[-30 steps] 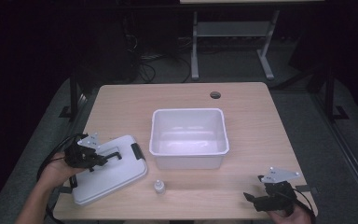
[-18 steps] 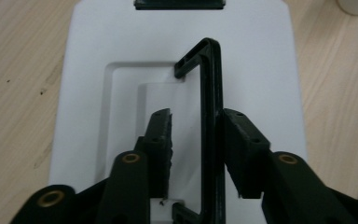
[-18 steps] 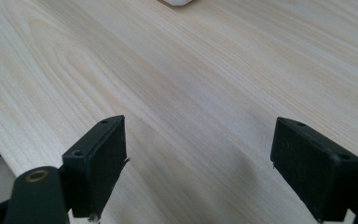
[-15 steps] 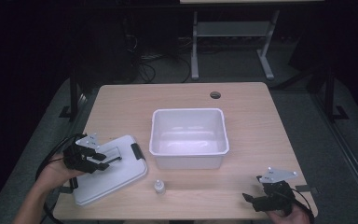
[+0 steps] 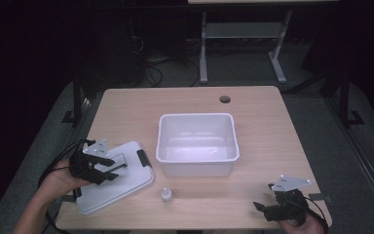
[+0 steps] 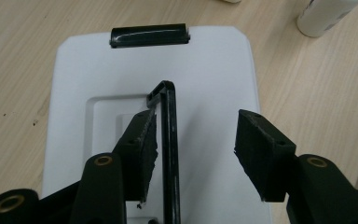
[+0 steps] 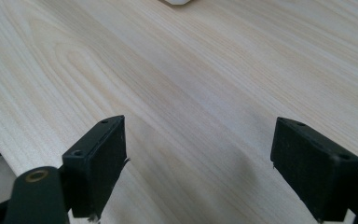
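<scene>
Lid [image 5: 114, 183] is laid flat at the near left of the table [image 5: 272, 122], beside the white tub [image 5: 197, 144]. Left gripper [image 5: 108, 168] is held over it, jaws just opened, the lid's black handle [image 6: 169, 140] between them but unpressed. Right gripper [image 5: 265, 208] is held released over bare wood, near right.

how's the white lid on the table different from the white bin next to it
The lid lies flat and shallow near the table's front left corner, turned askew; the bin stands deep and open-topped at the middle, square to the table edges. The lid carries a black handle and a black clip; the bin shows plain white walls. Both are white plastic with rounded corners.
</scene>
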Demonstrator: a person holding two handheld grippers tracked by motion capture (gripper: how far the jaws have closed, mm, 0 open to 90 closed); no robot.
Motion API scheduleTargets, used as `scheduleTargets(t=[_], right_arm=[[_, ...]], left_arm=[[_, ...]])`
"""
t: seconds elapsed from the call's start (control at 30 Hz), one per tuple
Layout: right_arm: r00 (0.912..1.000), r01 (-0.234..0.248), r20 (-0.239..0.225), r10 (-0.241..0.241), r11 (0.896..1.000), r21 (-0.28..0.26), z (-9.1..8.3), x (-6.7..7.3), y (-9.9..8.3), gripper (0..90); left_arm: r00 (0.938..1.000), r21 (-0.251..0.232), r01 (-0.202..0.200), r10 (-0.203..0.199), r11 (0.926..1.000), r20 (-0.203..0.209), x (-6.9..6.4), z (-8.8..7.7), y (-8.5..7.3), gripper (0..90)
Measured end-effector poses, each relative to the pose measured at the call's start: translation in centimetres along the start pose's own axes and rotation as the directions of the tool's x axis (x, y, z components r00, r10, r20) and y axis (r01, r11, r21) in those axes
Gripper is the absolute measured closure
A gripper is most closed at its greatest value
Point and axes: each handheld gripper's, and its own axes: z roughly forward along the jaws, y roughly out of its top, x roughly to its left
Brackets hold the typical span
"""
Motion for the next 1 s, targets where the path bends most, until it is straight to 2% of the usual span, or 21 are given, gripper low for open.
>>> scheduleTargets(t=[0.5, 1.0], right_arm=[[1.0000, 0.008, -0.002, -0.008, 1.000, 0.005, 0.1, 0.1, 0.0, 17.6], [0.9999, 0.013, 0.001, -0.013, 1.000, 0.005, 0.0, 0.2, 0.0, 17.6]], left_arm=[[0.9993, 0.015, -0.024, 0.024, 0.9996, 0.029, -2.1, 0.0, 1.9, 42.0], [0.9950, 0.017, -0.080, 0.079, 0.9967, 0.061, -3.9, 1.0, 3.8, 39.7]])
